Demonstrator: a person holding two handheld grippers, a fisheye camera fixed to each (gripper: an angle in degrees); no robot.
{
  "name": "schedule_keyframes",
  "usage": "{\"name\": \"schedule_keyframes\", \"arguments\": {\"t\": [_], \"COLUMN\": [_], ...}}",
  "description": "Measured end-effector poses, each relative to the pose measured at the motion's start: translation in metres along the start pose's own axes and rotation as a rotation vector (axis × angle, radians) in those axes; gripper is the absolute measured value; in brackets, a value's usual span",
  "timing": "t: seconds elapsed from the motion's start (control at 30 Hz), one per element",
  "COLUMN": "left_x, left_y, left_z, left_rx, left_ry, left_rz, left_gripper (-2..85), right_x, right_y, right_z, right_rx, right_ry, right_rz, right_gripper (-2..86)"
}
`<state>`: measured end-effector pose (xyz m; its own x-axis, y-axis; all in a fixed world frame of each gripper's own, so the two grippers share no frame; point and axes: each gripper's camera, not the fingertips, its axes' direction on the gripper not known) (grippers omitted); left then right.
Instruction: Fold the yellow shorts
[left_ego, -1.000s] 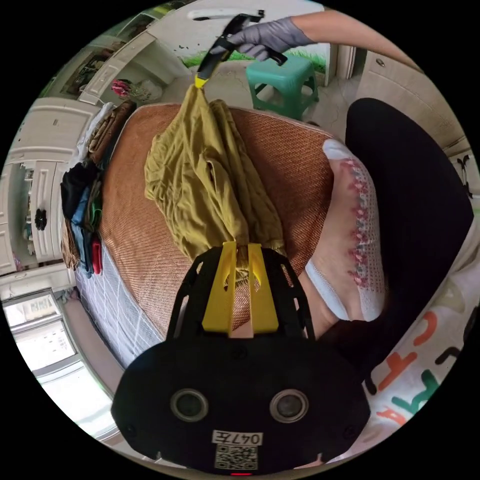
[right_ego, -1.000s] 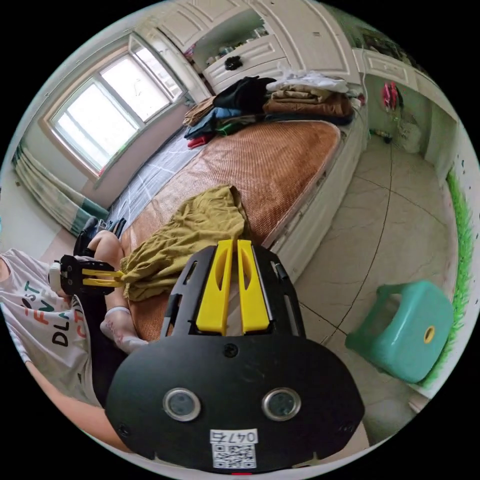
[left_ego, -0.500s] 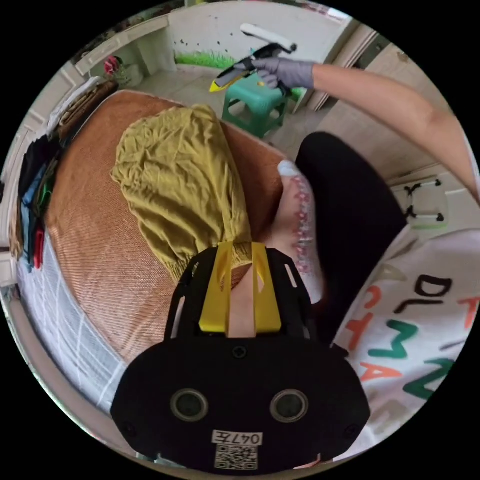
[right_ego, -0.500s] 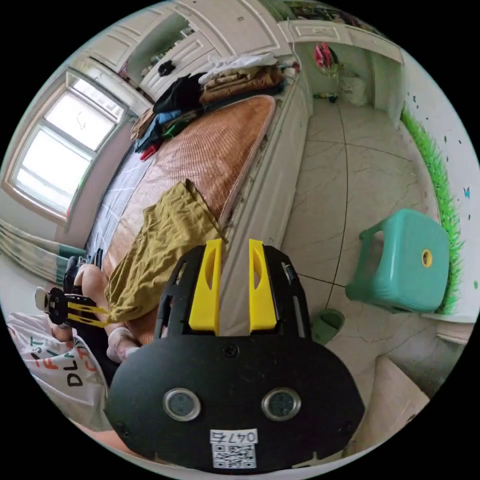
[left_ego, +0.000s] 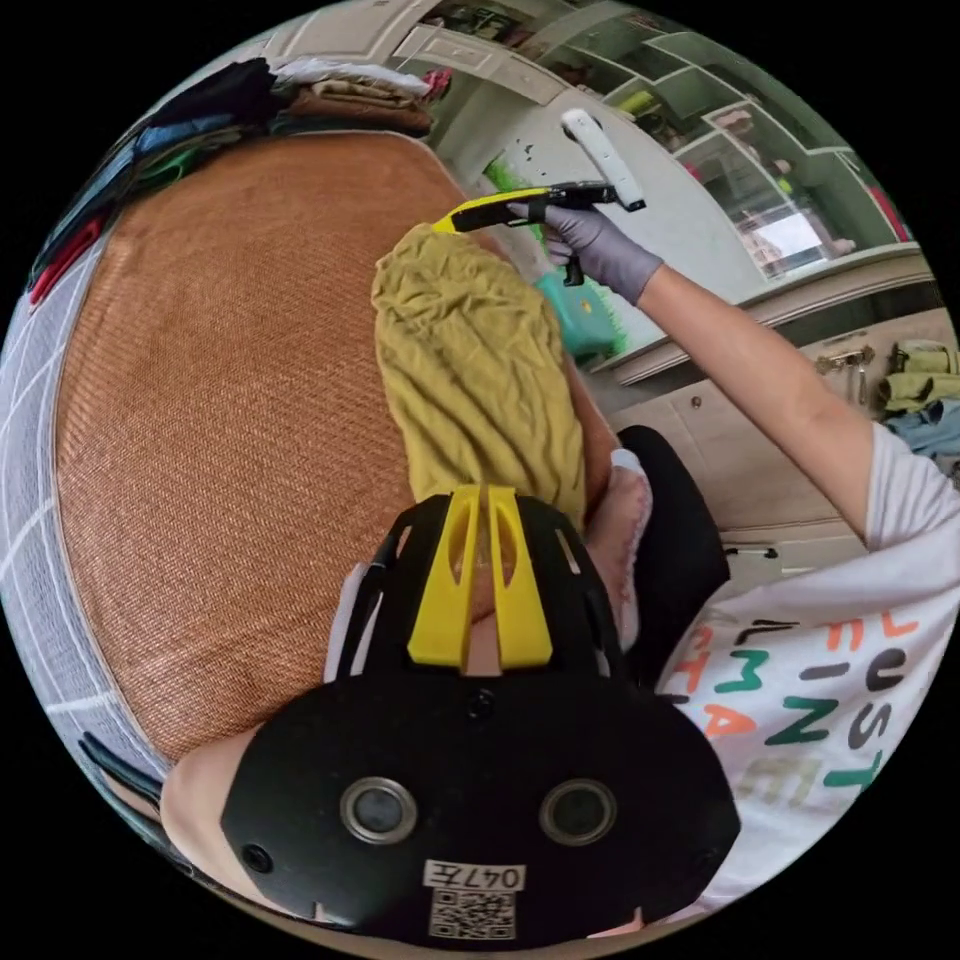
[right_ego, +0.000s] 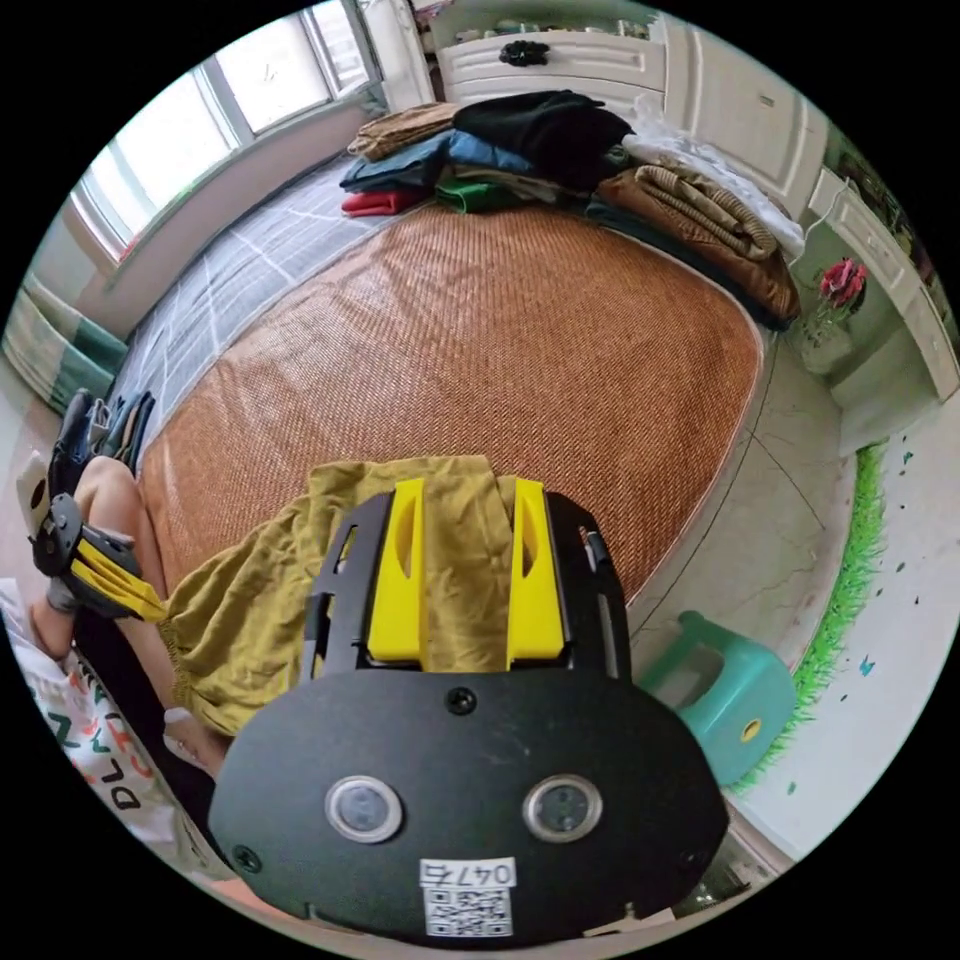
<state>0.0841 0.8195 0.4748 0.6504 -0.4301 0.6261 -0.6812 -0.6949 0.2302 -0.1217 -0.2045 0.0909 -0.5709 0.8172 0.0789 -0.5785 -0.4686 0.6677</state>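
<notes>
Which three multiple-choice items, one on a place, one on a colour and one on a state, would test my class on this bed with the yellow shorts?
1. Where do the yellow shorts lie?
A. On the woven mat on the bed
B. Draped over a chair
C. Hanging on a door

2. What colour is the stool beside the bed?
A. Red
B. Green
C. White

3. How do the jaws of the right gripper stand?
A. Spread apart above the shorts
B. Pressed shut on the shorts
C. Pressed shut on a sock

Answers:
1 A, the shorts are spread on the brown mat near its edge.
2 B, the plastic stool on the floor is green.
3 A, a wide gap with cloth visible below separates the two yellow jaws.
</notes>
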Motion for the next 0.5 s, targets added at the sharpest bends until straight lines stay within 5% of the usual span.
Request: {"name": "schedule_keyframes", "arguments": {"t": [0.13,0.2,0.33,0.5], "left_x": [-0.024,-0.032,-0.07,-0.14], "left_y": [0.0,0.004,0.022,0.066], "left_z": [0.037,0.041,0.042,0.011], "left_rx": [-0.125,-0.13,-0.086,0.102], "left_ry": [-0.12,-0.167,-0.087,0.128], "left_rz": [-0.021,-0.024,-0.061,-0.183], "left_gripper": [-0.8,-0.9,-0.9,-0.7], "right_x": [-0.039,-0.039,-0.044,-0.132], "right_y": [-0.006,-0.001,0.021,0.079], "right_z": [0.023,0.019,-0.02,-0.083], "right_rx": [-0.102,-0.071,0.084,0.262], "right_ry": [0.335,0.323,0.135,-0.249], "right_rz": [-0.024,0.061,0.204,-0.1], "right_gripper": [6.3,6.1,5.8,4.7]}}
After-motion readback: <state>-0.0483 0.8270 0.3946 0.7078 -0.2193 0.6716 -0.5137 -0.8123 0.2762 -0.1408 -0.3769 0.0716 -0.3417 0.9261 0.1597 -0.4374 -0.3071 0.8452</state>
